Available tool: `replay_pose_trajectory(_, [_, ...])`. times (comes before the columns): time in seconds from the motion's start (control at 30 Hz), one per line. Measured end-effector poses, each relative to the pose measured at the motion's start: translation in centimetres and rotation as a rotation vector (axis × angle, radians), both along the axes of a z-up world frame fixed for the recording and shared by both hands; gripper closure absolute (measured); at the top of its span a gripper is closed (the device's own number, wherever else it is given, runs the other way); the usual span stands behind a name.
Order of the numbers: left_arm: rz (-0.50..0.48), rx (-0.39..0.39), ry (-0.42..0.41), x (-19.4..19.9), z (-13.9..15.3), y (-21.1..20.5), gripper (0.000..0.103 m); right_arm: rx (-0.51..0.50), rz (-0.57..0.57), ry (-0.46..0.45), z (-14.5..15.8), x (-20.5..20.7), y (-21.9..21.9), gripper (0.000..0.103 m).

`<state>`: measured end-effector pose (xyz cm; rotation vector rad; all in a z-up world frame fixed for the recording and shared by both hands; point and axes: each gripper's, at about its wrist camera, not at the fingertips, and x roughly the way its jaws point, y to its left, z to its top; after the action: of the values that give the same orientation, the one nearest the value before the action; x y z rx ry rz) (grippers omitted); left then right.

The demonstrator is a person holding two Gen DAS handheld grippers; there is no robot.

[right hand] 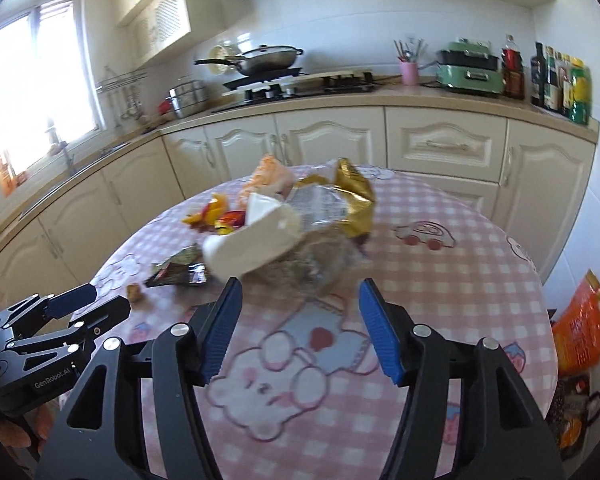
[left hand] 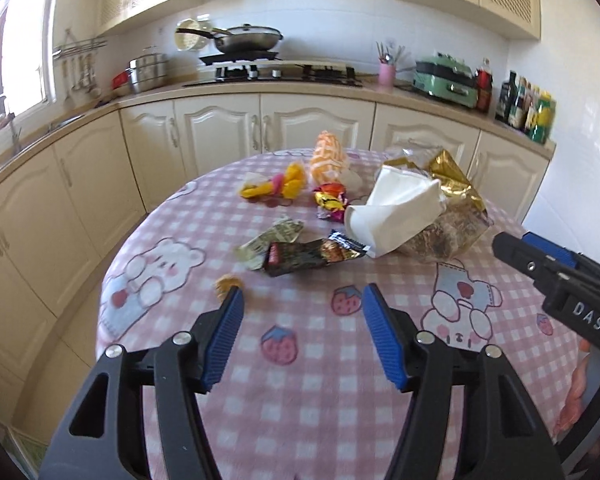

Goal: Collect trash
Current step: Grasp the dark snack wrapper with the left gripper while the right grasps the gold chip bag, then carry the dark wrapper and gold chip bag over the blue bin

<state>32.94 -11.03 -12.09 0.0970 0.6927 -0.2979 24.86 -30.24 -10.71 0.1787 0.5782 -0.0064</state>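
Trash lies on a round table with a pink checked cloth point(left hand: 300, 380). A crumpled white paper bag point(left hand: 392, 212) rests on a clear-and-gold plastic bag point(left hand: 456, 204). Nearer lie a dark snack wrapper point(left hand: 304, 256), a pale green wrapper point(left hand: 268, 240), a small brown crumb point(left hand: 226, 285), candy wrappers point(left hand: 330, 198) and yellow-pink wrappers point(left hand: 276, 186). My left gripper point(left hand: 302, 300) hangs open over bare cloth, short of the dark wrapper. My right gripper point(right hand: 298, 292) is open too, nothing between its fingers, just before the clear plastic bag point(right hand: 320, 268) and white bag point(right hand: 256, 240).
An orange-and-white net object point(left hand: 328, 156) sits at the table's far side. Cream cabinets point(left hand: 220, 128) and a counter with a stove and wok point(left hand: 252, 38) curve behind. An orange bag point(right hand: 580, 328) lies on the floor right of the table.
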Motion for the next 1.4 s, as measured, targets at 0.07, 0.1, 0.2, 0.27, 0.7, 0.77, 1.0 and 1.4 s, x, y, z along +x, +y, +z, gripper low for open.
replay_pose_trajectory(0.07, [-0.007, 0.033, 0.01, 1.4, -0.7, -1.1, 0.042, 0.017, -0.021, 0.013, -0.6, 0.7, -1.4, 0.043])
replay_pose_trajectory(0.1, [-0.01, 0.045, 0.016, 2.0, -1.0, -1.4, 0.042, 0.026, -0.028, 0.016, -0.7, 0.9, -1.7, 0.042])
replay_pose_trajectory(0.2, [-0.042, 0.083, 0.026, 3.6, -1.8, -2.4, 0.042, 0.057, -0.037, 0.031, -1.4, 2.0, -2.9, 0.037])
replay_pose_trajectory(0.27, [-0.067, 0.113, 0.032, 4.5, -2.3, -2.8, 0.042, 0.094, -0.036, 0.042, -1.6, 3.0, -3.5, 0.036])
replay_pose_trajectory(0.7, [-0.139, 0.153, 0.103, 8.0, -3.9, -3.9, 0.067, 0.206, -0.051, 0.053, -1.7, 7.5, -5.3, 0.059])
replay_pose_trajectory(0.77, [-0.143, 0.145, 0.109, 8.2, -3.9, -3.9, 0.083, 0.178, -0.049, 0.051, -1.5, 7.4, -5.1, 0.075])
replay_pose_trajectory(1.0, [-0.123, 0.081, 0.064, 7.3, -2.7, -3.2, 0.103, 0.111, -0.053, -0.022, 0.0, 5.8, -3.9, 0.091])
replay_pose_trajectory(1.4, [-0.129, -0.147, -0.009, 2.3, 2.5, 0.6, 0.103, -0.013, -0.061, -0.216, 6.6, -0.7, -0.9, 0.092])
